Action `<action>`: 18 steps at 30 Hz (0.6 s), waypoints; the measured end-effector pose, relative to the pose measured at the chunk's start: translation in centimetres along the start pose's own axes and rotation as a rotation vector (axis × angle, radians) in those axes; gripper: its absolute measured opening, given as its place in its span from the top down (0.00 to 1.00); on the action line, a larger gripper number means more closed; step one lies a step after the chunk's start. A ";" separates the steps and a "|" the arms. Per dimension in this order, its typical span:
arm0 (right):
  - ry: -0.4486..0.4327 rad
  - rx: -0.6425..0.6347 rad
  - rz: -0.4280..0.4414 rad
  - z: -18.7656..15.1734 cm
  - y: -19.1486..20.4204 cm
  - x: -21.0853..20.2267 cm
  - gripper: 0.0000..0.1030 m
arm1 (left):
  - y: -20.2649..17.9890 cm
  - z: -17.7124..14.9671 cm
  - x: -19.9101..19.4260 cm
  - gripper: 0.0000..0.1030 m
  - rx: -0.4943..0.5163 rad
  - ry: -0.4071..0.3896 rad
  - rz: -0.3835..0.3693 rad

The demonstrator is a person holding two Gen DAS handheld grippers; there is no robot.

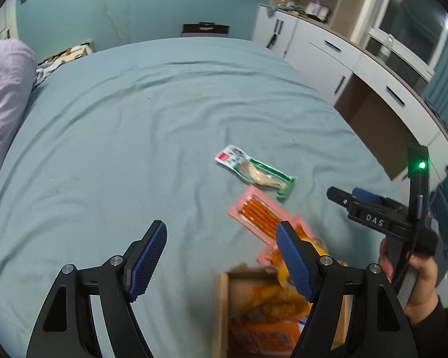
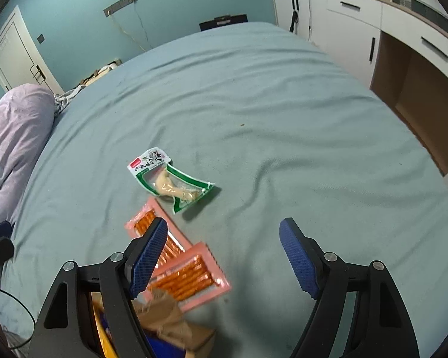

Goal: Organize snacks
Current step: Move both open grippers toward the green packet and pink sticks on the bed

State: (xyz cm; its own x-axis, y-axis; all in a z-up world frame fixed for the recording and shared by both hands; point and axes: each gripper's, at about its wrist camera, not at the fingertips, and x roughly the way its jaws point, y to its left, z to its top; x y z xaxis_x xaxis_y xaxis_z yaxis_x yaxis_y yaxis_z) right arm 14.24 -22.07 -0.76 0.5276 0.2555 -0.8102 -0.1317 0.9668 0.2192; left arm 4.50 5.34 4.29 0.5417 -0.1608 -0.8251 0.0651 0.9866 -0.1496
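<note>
A wide bed covered by a wrinkled teal sheet (image 1: 134, 137) (image 2: 283, 119) carries everything in view. A lilac rumpled duvet roll (image 1: 6, 89) (image 2: 15, 137) is seen along its left edge, and a run of white cabinets with dark handles (image 1: 322, 50) (image 2: 358, 21) stands beyond its right edge.

Near the bed's near edge an open brown cardboard box (image 1: 224, 307) (image 2: 176, 325) is seen, blurred, with orange packets inside it. The left gripper (image 1: 221, 259) is held above the sheet with its jaws spread wide and nothing between them; its right blue pad (image 1: 295, 262) overlaps the box in the picture. The right gripper (image 2: 224, 259) (image 1: 373, 208) is likewise held with jaws released and empty, just right of the box.

2 pink flat packets of orange sticks lie just beyond the box: the nearer pink packet (image 2: 191, 277) (image 1: 271, 256) touches or overlaps the box's far rim, and the farther pink packet (image 1: 258, 213) (image 2: 152, 229) lies just behind it, partly hidden in the right wrist view. A green-and-white clear pouch holding a pale chicken foot (image 1: 255, 171) (image 2: 170, 179) lies just past them, toward the bed's middle, apart from the box.
</note>
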 end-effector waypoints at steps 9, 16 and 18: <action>0.113 -0.159 0.061 4.7 2.8 6.5 0.25 | 2.1 0.3 4.9 0.26 -0.062 0.138 -0.030; 0.241 -0.241 0.074 5.9 5.1 12.5 0.25 | 2.1 -0.1 7.0 0.26 -0.065 0.198 -0.042; 0.267 -0.283 0.060 5.7 5.8 14.0 0.25 | 2.1 -0.3 7.5 0.26 -0.063 0.209 -0.035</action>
State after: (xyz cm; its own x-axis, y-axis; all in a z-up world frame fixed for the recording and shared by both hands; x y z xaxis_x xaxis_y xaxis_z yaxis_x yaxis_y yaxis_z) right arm 25.65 -12.94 -7.69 0.2797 0.2685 -0.9218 -0.4010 0.9050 0.1420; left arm 8.47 6.18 -2.34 0.3538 -0.2036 -0.9129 0.0250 0.9777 -0.2084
